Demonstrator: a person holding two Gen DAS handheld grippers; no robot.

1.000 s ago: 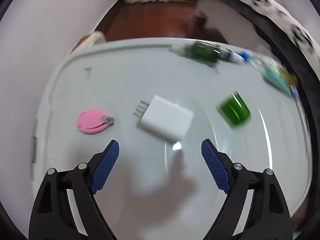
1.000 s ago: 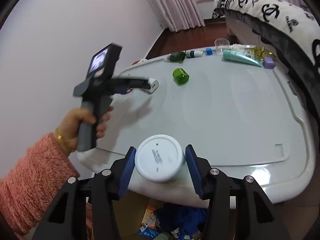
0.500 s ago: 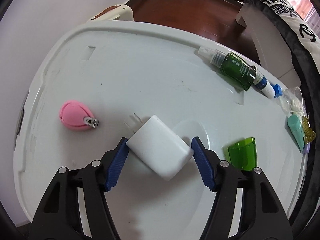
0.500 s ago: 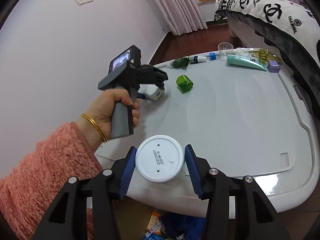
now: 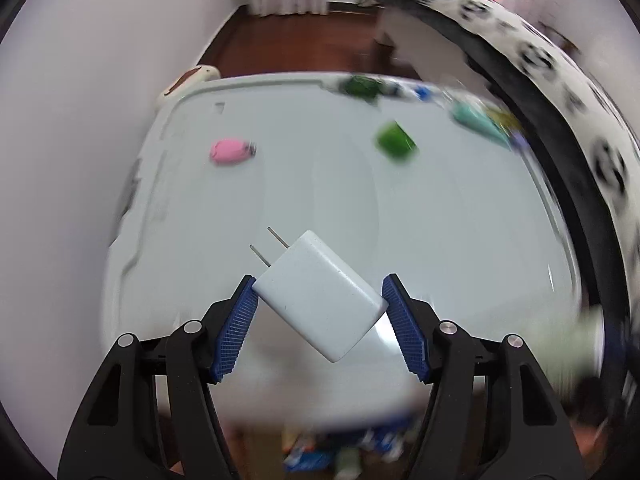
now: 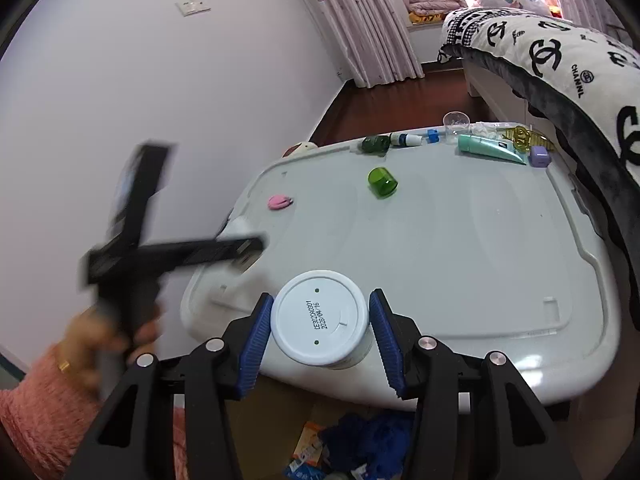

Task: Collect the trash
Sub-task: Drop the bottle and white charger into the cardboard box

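Observation:
My left gripper (image 5: 320,280) is shut on a white plug-in charger (image 5: 316,300) and holds it in the air over the near edge of the white lid (image 5: 460,240), prongs pointing up-left. In the right wrist view the left gripper (image 6: 240,248) is a blurred black shape at the lid's left edge, held by a hand (image 6: 100,332) in a pink sleeve. My right gripper (image 6: 321,296) is shut on a white round jar (image 6: 320,324), held off the lid's (image 6: 480,260) front edge. A green cap (image 6: 382,182) and a pink nail clipper (image 6: 279,201) lie on the lid.
Along the lid's far edge lie a green bottle (image 6: 375,144), a clear cup (image 6: 456,122), a teal tube (image 6: 488,148) and a purple cube (image 6: 540,156). A bed with a black-and-white blanket (image 6: 560,60) borders the right. A cardboard box with wrappers (image 6: 352,440) sits on the floor below.
The left gripper closed on the charger, lifted it off the lid and drew it back to the near edge. The right gripper, still on the jar, rose slightly.

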